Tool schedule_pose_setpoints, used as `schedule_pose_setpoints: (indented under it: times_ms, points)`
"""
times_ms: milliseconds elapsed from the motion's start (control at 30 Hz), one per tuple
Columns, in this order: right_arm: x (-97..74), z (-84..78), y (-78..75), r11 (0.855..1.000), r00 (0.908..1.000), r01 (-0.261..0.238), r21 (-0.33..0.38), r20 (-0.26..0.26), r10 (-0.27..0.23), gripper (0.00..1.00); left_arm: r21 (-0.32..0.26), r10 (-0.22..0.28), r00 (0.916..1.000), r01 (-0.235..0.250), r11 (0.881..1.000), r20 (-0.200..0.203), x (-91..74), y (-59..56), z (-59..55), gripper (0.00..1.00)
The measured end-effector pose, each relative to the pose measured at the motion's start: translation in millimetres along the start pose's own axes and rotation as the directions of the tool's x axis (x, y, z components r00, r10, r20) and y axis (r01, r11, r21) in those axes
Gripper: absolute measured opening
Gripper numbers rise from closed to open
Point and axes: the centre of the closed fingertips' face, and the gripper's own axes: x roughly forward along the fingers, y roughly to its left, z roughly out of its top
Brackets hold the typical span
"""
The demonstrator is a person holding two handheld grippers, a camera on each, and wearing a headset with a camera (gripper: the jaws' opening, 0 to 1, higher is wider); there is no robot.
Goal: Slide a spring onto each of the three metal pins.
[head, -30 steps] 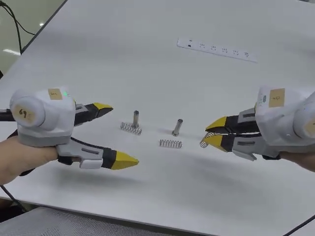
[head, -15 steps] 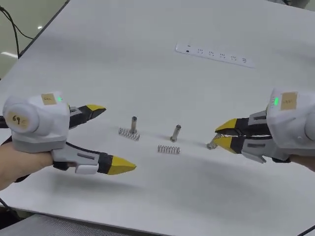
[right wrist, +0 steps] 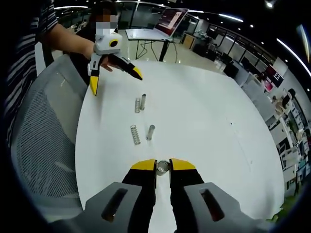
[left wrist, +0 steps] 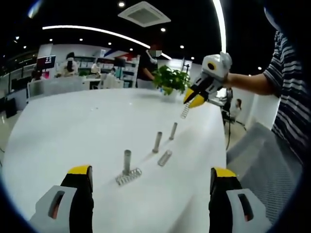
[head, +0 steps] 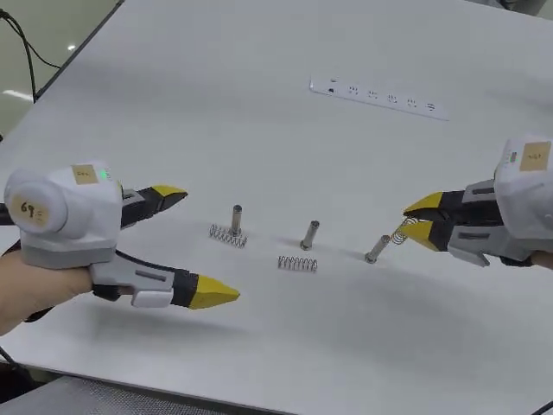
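A wide, matt white bench carries everything, and a thin black cable hangs beyond its far left edge. The left gripper hovers low over the bench, its yellow-tipped fingers spread wide and holding nothing. Ahead of it the left short steel pin stands on end, with a loose coiled wire spring lying at its foot. A second loose spring lies flat just in front of the middle steel pin. The right steel pin stands bare. Near its top, off the bench, the third spring is pinched between the almost closed fingers of the right gripper. Farther back lies a long white power strip. The left gripper view shows an open office with ceiling strip lights and a green potted plant. In the right gripper view a grey mesh chair stands at the bench edge.
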Motion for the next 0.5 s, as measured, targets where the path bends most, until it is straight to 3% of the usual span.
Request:
schedule_pose_setpoints:
  times_ms: [500]
  points:
    - [6.9,-3.5,-9.4,1.000,0.9999,0.008,0.016,-0.008,-0.008,0.07,-0.011,0.017,0.9998,-0.017,1.000,0.004,-2.5,2.3,-1.1,0.98]
